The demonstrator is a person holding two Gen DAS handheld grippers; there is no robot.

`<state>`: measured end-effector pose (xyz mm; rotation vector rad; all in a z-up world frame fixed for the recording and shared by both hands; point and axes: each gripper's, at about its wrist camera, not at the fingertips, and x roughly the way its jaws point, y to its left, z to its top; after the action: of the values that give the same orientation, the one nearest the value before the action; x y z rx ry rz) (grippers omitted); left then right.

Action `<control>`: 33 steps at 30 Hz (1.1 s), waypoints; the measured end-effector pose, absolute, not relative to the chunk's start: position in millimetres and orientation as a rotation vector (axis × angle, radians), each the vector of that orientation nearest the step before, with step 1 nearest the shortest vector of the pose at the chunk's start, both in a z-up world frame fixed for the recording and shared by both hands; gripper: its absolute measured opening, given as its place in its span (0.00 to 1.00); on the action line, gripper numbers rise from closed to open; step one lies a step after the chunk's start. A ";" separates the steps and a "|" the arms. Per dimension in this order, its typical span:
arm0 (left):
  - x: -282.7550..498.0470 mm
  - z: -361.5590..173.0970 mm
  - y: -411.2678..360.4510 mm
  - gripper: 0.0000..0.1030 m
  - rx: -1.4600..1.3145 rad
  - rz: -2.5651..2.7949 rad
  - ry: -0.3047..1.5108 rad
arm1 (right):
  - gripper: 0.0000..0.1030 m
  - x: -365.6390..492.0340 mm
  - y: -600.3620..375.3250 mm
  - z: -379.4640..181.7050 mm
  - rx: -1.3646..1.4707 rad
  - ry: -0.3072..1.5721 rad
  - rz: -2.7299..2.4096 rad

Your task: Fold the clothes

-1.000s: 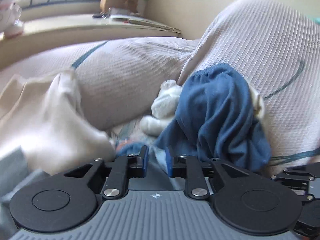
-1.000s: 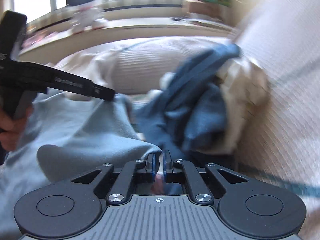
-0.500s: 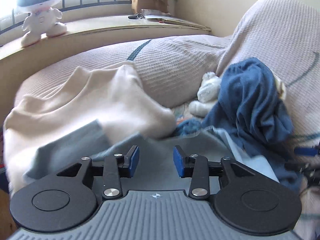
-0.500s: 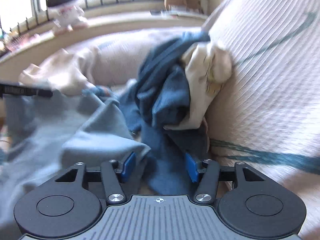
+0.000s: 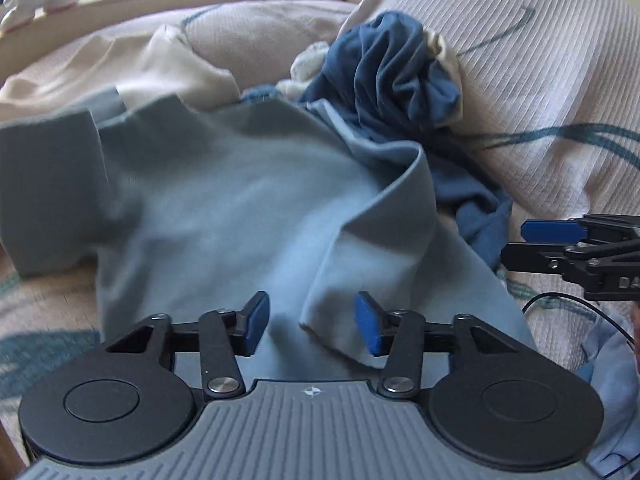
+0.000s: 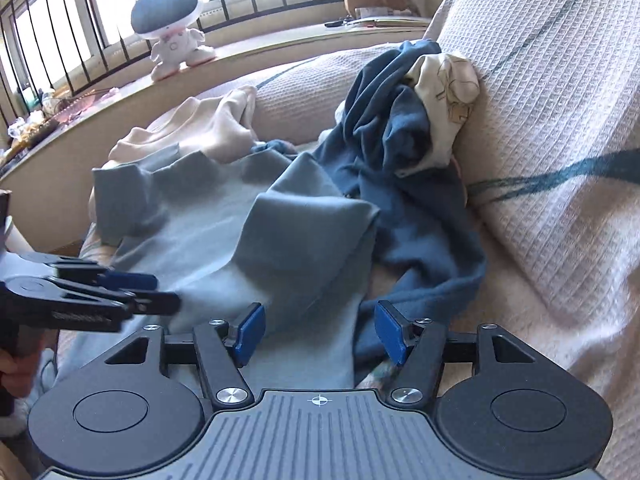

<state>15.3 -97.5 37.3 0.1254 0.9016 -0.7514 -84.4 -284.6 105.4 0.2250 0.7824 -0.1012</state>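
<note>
approx. 4 garments (image 6: 248, 216), 2 hand-held grippers (image 6: 316, 334), 1 toy figure (image 6: 172, 32)

Each gripper, the left gripper (image 5: 310, 318) and the right gripper (image 6: 318, 332), has black linkage arms, silver screws, blue pads (image 6: 250, 332), and a ribbed grey body.

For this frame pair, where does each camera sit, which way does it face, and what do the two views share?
Left wrist: on the left gripper, angled down at the light blue shirt; jaws closing, cloth between them; right gripper at right edge.
Right wrist: on the right gripper, angled down over the same shirt; jaws opening; left gripper and a hand at left.
Shared: shirt, dark blue garment, cream garment, toy figure.
</note>
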 end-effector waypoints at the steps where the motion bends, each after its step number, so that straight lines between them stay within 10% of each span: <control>1: 12.1 34.9 -98.7 0.16 0.120 -0.751 0.903 | 0.60 -86.5 -283.1 104.6 0.231 0.781 -0.099; 18: 15.8 50.7 -9.3 0.02 0.003 -0.495 1.070 | 0.66 -85.0 -251.6 93.0 0.202 0.817 -0.001; 23: 13.5 48.1 -8.5 0.24 -0.027 -0.498 1.071 | 0.66 -79.1 -250.4 96.9 0.156 0.797 -0.012; 28: 19.1 65.0 4.9 0.26 -0.018 -0.460 1.016 | 0.66 -56.9 -262.1 113.6 0.133 0.715 0.002; 33: 20.3 69.0 23.9 0.26 -0.058 -0.400 1.010 | 0.27 5.3 -264.2 114.2 0.093 0.700 0.030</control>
<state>20.3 23.9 69.0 -0.0580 1.0103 -0.4004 5.3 -264.2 114.2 0.0929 0.7002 0.0301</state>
